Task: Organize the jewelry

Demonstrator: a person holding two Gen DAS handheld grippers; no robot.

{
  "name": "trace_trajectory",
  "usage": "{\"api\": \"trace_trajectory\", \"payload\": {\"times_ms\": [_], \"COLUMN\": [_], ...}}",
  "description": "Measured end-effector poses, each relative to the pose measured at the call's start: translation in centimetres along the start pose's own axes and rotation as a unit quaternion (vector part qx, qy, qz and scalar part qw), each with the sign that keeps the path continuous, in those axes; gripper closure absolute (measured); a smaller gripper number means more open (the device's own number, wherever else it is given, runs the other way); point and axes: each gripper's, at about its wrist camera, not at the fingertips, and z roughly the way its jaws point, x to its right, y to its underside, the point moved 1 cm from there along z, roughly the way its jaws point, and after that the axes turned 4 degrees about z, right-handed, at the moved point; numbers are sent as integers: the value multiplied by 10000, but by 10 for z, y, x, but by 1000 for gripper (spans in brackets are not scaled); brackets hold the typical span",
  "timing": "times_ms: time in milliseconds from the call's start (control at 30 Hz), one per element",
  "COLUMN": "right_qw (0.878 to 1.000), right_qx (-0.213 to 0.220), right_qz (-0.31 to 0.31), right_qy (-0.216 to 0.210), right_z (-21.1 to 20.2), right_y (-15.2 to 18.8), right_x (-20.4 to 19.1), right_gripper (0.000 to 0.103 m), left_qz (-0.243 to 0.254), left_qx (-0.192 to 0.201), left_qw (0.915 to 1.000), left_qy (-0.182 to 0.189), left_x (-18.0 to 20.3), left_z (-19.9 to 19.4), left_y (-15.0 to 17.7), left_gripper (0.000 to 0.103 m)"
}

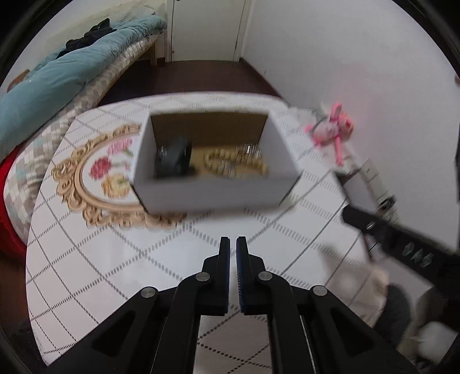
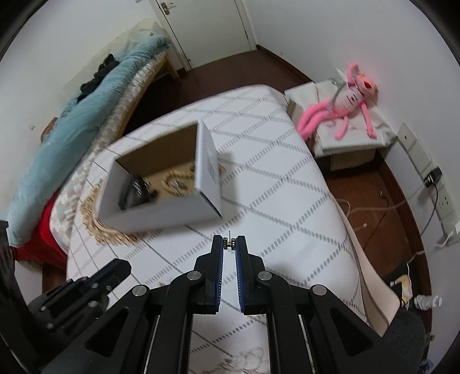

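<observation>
Jewelry box [image 1: 212,190] holds beaded bracelet [image 1: 230,164], dark item [image 1: 175,159]

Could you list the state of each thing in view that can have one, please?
Left gripper: shut, holding nothing.
Right gripper: shut on small metal earring at the fingertips.
White cardboard box: open-topped, on the table, jewelry inside.
Beaded bracelet: lying in the box.
Door: closed.
Pink plush toy: lying on a white stand.
</observation>
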Motion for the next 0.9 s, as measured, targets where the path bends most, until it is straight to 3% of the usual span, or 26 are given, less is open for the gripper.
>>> {"api": "trace_trajectory", "payload": {"times_ms": [133, 267, 400, 533, 733, 900], "right_qw": [9996, 9988, 9980, 9976, 9987, 9989], "right_qx": [178, 142, 28, 71, -180, -391], "right_qz": [-139, -365, -540, -597, -264, -17], "right_qy": [-176, -278, -341, -352, -399, -264], "right_z": [-7, 2, 15, 11, 7, 15], "right_y": [-33, -69, -93, -86, -32, 2], "right_x": [-21, -47, -67, -66, -30, -2], "right_gripper": [94, 94, 94, 94, 94, 94], "left_qz": [-158, -168, -251, -283, -589, -800], "left_qx": [208, 232, 147, 113, -498, -739], "left_qw": [9994, 9994, 9993, 9995, 9966, 9920], "left_qy": [218, 210, 215, 122, -273, -632], "left_x": [-14, -31, -45, -47, -43, -43], "left_z": [-20, -19, -12, -19, -8, 13], "left_y": [-41, -83, -101, -79, -13, 25], "left_gripper": [101, 101, 101, 98, 96, 96]}}
